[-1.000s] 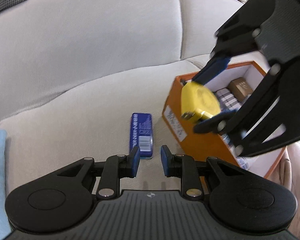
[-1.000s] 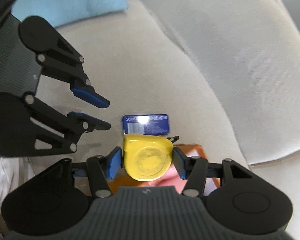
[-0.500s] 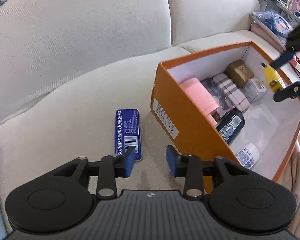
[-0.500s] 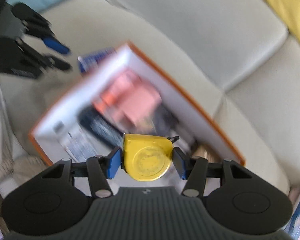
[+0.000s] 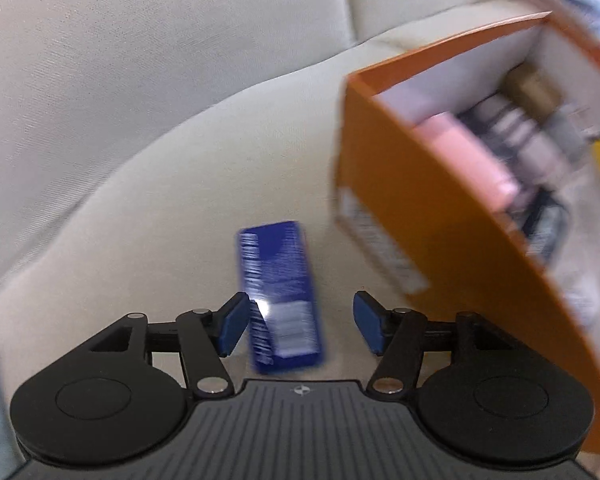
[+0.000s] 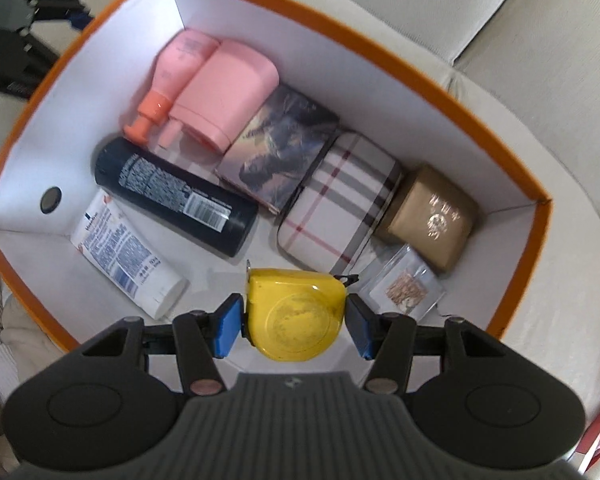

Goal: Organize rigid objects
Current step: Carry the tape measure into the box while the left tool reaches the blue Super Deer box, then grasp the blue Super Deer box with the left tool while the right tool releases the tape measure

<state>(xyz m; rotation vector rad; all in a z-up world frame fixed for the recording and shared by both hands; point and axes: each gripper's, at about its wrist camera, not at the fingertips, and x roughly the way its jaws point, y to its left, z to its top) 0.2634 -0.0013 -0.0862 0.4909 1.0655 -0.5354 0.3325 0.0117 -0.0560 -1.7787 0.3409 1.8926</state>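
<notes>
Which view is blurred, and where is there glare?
Left wrist view: motion blur smears the blue tin and the orange box; a small white glare sits on the tin's near end. Right wrist view: mostly sharp, the yellow tape measure clear, and only the edges bend from the fisheye.

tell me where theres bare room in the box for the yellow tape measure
Bare floor lies just under the tape measure held by the right gripper, between the white tube, the black bottle and the clear packet. The far half of the orange box is crowded.
</notes>
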